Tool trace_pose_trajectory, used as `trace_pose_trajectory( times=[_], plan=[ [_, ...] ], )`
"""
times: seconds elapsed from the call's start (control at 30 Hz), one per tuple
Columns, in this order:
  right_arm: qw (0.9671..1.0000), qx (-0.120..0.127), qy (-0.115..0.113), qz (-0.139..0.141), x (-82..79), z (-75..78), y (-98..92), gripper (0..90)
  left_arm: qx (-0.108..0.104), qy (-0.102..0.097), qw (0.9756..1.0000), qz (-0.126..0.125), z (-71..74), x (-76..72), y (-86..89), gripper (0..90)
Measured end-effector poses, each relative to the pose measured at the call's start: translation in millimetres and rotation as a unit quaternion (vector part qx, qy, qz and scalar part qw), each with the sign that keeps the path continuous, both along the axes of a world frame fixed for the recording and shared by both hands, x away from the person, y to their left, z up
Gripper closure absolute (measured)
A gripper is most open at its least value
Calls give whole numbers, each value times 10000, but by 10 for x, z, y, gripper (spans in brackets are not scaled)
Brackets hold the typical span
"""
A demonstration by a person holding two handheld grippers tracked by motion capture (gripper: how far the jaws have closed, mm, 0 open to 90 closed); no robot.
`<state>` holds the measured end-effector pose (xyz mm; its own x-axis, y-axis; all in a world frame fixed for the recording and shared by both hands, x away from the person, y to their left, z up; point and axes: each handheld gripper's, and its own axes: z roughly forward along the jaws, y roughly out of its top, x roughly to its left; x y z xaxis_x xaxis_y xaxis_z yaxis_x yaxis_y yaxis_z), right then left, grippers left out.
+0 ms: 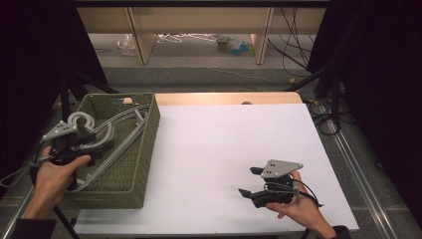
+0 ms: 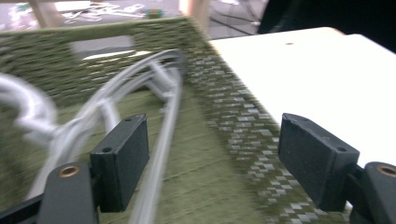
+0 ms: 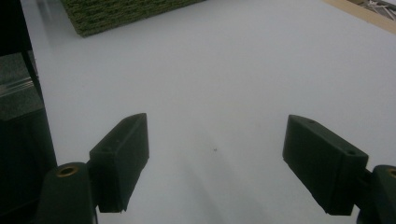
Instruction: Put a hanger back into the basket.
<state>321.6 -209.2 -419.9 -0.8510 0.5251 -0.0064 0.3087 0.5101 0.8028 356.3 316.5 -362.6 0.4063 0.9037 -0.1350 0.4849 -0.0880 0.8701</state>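
A green woven basket (image 1: 149, 144) stands at the table's left edge, and several grey clothes hangers (image 1: 124, 132) lie in it. My left gripper (image 1: 97, 142) hangs over the basket's near left part, beside a hanger hook (image 1: 82, 119). In the left gripper view this gripper (image 2: 212, 135) is open, nothing between its pads, with the blurred hangers (image 2: 163, 112) and the basket wall (image 2: 224, 93) below. My right gripper (image 1: 250, 181) rests low over the white table (image 1: 224, 134) at the near right. It is open (image 3: 215, 135) and empty, pointing toward the basket's corner (image 3: 116, 14).
A wooden strip (image 1: 224, 98) runs along the table's far edge. Beyond it are shelf legs (image 1: 139, 35), loose items and cables (image 1: 293, 45) on the floor. Black stands (image 1: 333, 94) flank both sides. A metal rail (image 1: 358, 169) runs along the right.
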Motion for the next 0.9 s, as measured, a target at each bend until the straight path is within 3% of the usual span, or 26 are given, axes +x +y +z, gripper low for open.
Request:
trace_pose_trajectory(
  times=[0.13, 0.4, 0.9],
  plan=[
    [10000, 0, -4, 4, 1, -2, -1, 235, 41, -63, 9997, -217, 5, -18, -161, 249],
    [10000, 6, -7, -3, 3, -2, -1, 232, -82, -184, 9985, -504, -10, -78, -428, 228],
    [10000, 51, -62, -34, 8, -14, 0, 196, -184, -306, 9925, -1168, -19, -194, -917, 215]
  ],
)
